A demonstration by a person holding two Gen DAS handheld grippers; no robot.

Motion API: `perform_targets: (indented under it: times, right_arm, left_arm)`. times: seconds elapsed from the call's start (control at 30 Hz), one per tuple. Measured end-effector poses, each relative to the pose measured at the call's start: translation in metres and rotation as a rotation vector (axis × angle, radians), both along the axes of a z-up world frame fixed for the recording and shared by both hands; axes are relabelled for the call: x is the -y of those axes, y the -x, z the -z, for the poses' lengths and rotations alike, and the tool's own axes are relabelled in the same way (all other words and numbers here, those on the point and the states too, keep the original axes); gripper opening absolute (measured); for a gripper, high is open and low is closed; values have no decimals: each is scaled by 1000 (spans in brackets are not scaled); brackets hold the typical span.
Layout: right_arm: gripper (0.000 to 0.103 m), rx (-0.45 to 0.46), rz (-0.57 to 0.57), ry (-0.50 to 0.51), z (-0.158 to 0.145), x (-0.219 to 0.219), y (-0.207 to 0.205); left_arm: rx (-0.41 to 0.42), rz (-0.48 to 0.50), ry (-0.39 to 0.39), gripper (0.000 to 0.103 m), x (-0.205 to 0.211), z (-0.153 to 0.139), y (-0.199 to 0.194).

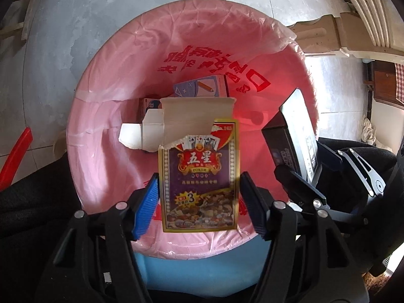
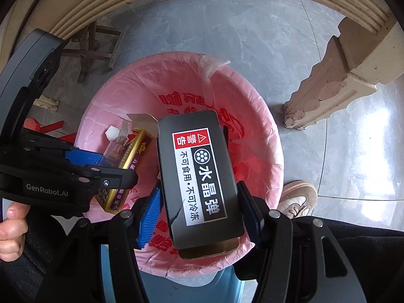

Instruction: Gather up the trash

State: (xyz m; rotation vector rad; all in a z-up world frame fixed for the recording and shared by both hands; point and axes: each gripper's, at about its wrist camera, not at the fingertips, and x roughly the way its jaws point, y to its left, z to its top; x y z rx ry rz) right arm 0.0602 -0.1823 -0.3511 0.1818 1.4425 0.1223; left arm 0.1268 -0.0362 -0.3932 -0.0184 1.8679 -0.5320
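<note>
Trash bin (image 1: 106, 116) waits below: left hand-held gripper (image 1: 199, 202), jaws apart beside the card box (image 1: 199, 176), should back off; right hand-held gripper (image 2: 199, 212), clamping the black box (image 2: 199, 176), should release squarely over the liner.

Your left hand-held gripper (image 1: 199, 202) has the card box (image 1: 199, 176) between its parted jaws, above the pink-lined bin (image 1: 106, 116).

A grey tiled floor (image 2: 252, 38) carries a blue bin (image 2: 202, 287) lined with a pink bag (image 2: 262, 131). A carved beige furniture leg (image 2: 325, 96) stands on the tiles beside it. A shoe (image 2: 298, 199) rests there too.
</note>
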Motion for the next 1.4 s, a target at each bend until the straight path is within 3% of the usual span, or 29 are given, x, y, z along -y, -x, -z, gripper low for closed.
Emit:
perform_targets:
  times: [0.13, 0.37, 0.53, 0.83, 0.97, 1.1, 1.4]
  right_arm:
    - [57, -13, 5, -7, 4, 2, -2]
    - [58, -19, -16, 9, 8, -3, -4]
    - [71, -7, -23, 13, 7, -6, -5]
    - [79, -2, -11, 13, 3, -2, -6]
    - [80, 26, -5, 14, -7, 0, -5]
    - [88, 68, 15, 26, -24, 2, -2]
    - [91, 216, 61, 50, -81, 10, 17]
  left_arm:
    - [6, 9, -10, 78, 1, -1, 1]
    - [51, 41, -61, 81, 7, -6, 6]
    - [78, 50, -95, 82, 9, -9, 7]
    - [161, 33, -149, 82, 4, -22, 6]
    - [239, 6, -183, 82, -1, -38, 6]
    - [323, -7, -239, 82, -1, -55, 11]
    - [469, -97, -253, 82, -5, -108, 29]
